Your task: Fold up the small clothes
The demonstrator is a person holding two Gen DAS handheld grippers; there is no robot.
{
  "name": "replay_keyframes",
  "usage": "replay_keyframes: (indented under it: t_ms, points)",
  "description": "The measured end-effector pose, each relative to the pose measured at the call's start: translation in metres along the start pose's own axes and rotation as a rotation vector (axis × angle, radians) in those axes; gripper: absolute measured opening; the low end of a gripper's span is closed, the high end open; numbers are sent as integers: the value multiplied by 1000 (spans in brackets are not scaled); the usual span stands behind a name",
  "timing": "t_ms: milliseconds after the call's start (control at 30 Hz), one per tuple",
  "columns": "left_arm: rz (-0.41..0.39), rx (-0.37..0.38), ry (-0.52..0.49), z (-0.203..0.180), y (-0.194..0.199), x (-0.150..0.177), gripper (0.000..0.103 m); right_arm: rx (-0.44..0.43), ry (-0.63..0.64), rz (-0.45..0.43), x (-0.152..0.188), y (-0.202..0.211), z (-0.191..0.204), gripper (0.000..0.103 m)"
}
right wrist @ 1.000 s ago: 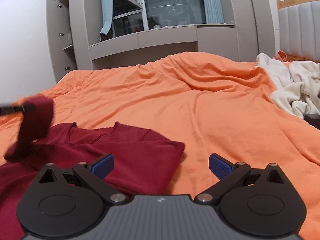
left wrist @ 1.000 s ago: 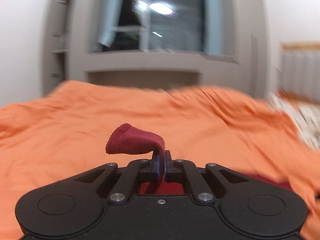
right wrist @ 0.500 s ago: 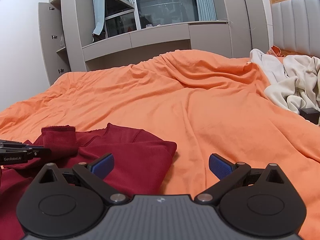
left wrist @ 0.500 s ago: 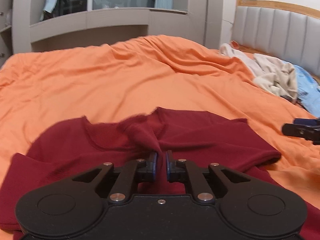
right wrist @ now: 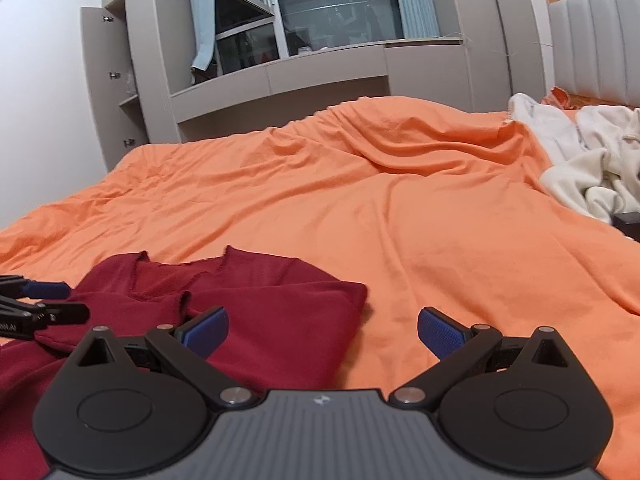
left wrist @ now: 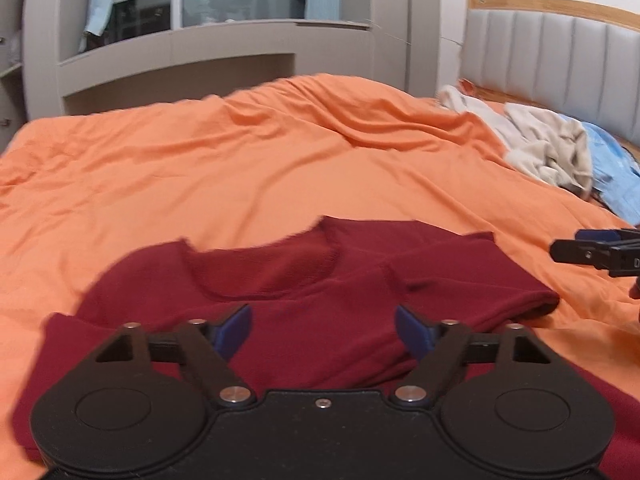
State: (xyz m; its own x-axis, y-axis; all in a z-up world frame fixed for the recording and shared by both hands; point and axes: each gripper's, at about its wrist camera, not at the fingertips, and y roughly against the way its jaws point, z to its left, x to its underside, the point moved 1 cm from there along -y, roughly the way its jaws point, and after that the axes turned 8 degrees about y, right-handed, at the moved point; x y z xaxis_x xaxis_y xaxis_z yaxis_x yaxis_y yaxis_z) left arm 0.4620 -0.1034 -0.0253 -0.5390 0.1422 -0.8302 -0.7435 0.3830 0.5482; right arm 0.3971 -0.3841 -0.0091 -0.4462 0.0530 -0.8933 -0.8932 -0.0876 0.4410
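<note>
Left hand-held gripper (left wrist: 322, 330) has just opened, releasing the red cloth it had pinched; nothing between its jaws. Shirt (left wrist: 304, 304) lies flat on the bed (left wrist: 248, 168), lower centre. Right hand-held gripper (right wrist: 322, 332) open, empty.
</note>
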Motion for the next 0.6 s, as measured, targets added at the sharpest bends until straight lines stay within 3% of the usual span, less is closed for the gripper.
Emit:
replay_keyframes:
  t_ms: [133, 433, 500, 600]
  points:
    - [-28, -116, 52, 34, 21, -3, 102, -44, 8, 7, -1, -6, 13, 103]
    - [-30, -380, 301, 149, 70, 5, 102, -174, 98, 64, -9, -24, 62, 103]
    - [-8, -404, 362, 172, 76, 13, 102, -218, 68, 74, -12, -26, 70, 102]
    - [1, -365, 524, 204, 82, 24, 102, -273, 60, 94, -15, -35, 85, 90]
